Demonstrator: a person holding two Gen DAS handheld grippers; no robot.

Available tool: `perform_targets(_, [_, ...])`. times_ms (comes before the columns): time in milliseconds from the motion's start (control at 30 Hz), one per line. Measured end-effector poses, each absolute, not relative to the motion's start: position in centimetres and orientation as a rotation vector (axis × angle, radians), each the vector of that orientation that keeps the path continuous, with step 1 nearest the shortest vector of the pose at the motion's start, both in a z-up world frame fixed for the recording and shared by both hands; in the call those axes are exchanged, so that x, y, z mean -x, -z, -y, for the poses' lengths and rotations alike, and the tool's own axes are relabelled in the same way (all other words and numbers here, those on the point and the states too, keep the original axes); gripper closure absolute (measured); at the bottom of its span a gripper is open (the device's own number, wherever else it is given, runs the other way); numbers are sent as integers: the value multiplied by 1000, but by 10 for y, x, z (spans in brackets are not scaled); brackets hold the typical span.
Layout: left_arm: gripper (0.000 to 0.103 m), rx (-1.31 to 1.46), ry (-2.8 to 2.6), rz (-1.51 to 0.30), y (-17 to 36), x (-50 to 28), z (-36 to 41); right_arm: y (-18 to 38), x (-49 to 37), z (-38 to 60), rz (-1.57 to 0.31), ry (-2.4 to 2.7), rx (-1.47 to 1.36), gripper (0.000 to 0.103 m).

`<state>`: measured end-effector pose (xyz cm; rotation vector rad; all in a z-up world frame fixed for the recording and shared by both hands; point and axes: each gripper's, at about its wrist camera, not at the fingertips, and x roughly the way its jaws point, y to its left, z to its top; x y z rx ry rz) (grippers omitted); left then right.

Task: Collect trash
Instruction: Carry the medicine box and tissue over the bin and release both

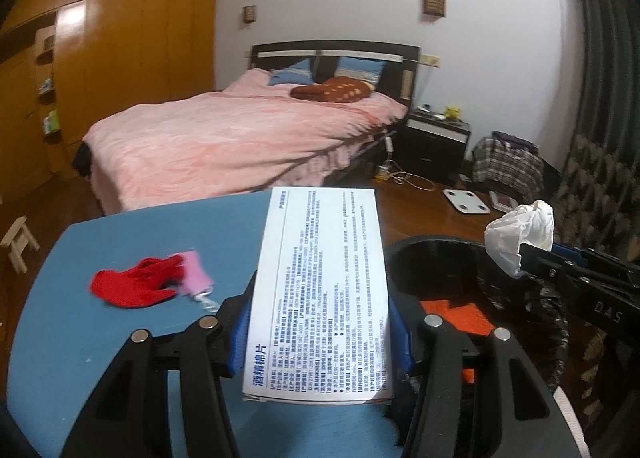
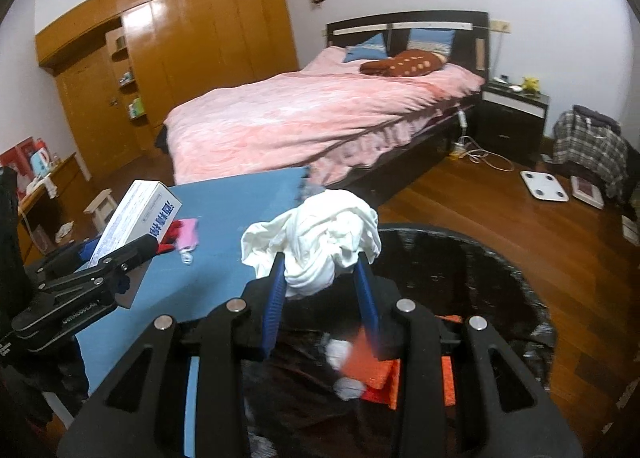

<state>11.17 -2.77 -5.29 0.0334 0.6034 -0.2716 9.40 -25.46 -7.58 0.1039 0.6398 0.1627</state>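
Left claw [image 1: 320, 322] is clamped on the white printed box [image 1: 320, 294], blue pads squeezing its long side walls near the lower end. Right claw [image 2: 320, 290] is pinched on a crumpled white tissue wad [image 2: 316, 242], most of the wad bulging out above the fingertips. Both loads hang at the edge of the black-lined trash bin [image 2: 460, 258], which sits just beside the blue table [image 1: 120, 318]; the tissue is over the bin mouth, the box straddles the table edge and bin rim. Orange and white scraps already lie in the bin. Risks, as I read it: the box is gripped low with most of its length cantilevered forward, so a quick swing could pivot it between the pads, and a release from here could land it on the rim or table instead of inside. The tissue is soft and may cling to a pad or drift past the rim. The two claws are close, so clash is possible if both go for the bin together. Box long axis runs along the left claw's pointing line, away from the camera toward the bed [image 1: 240, 137], printed face up, slightly tilted. Red glove [image 1: 132, 286] with a pink item is on the table, not yet collected.
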Motion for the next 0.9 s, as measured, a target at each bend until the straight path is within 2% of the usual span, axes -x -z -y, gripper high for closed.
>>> perform_targets(700, [49,-66,483,-648,80,-149,149,121,-83,350,-706,22,-131,69])
perform_targets(900, [47,-76,507,-661,86,-153,161,128,-81,357,-720,39,-142,64])
